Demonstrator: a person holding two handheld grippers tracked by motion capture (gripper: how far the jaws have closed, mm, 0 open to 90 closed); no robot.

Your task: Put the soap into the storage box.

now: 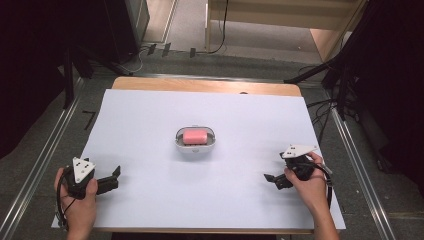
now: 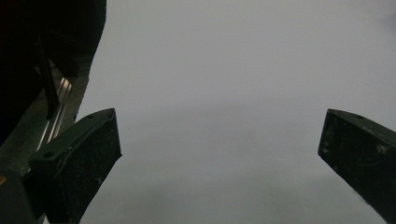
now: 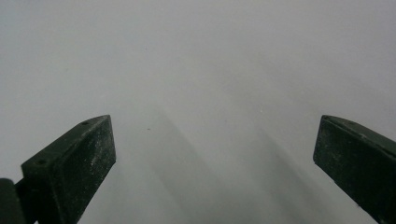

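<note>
In the high view, a pink block (image 1: 195,135) is lying in a white dish (image 1: 179,142) at the middle of the white sheet (image 1: 150,115) covering the table. The left gripper (image 1: 114,178) is resting near the left corner, the right gripper (image 1: 272,178) near the right, both well apart from the dish.

In the left gripper view, the left gripper (image 2: 219,149) is showing its jaws spread wide, gripping nothing, over bare sheet.

In the right gripper view, the right gripper (image 3: 215,147) is likewise gaping wide and empty.
</note>
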